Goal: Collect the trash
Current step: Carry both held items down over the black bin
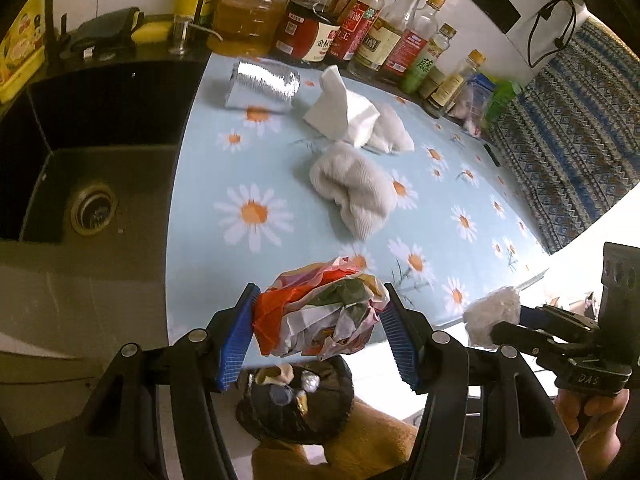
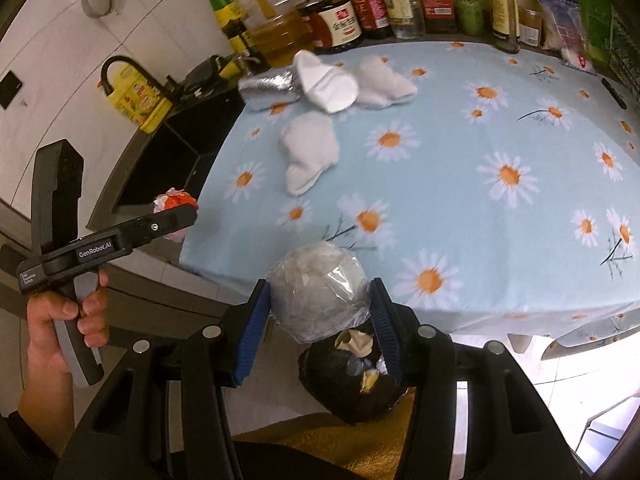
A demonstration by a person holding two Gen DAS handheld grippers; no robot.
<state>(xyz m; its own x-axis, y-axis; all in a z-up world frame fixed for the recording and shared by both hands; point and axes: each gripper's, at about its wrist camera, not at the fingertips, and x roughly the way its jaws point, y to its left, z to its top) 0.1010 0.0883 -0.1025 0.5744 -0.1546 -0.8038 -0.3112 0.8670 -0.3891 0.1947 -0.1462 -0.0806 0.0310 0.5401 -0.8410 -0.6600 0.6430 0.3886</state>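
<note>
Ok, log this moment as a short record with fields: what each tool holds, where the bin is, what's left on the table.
left tool: shut on a crumpled colourful wrapper
right tool: shut on a plastic-wrapped grey wad
bin bag: black, open, below the table edge, trash already inside
left on table: foil pack, white tissue, two pale cloths
sink: beside the table

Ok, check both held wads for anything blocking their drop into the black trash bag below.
Nothing visible blocks either. The crumpled colourful wrapper in the left gripper and the plastic-wrapped grey wad in the right gripper both hang above the open black trash bag, whose mouth shows directly beneath them.
</note>
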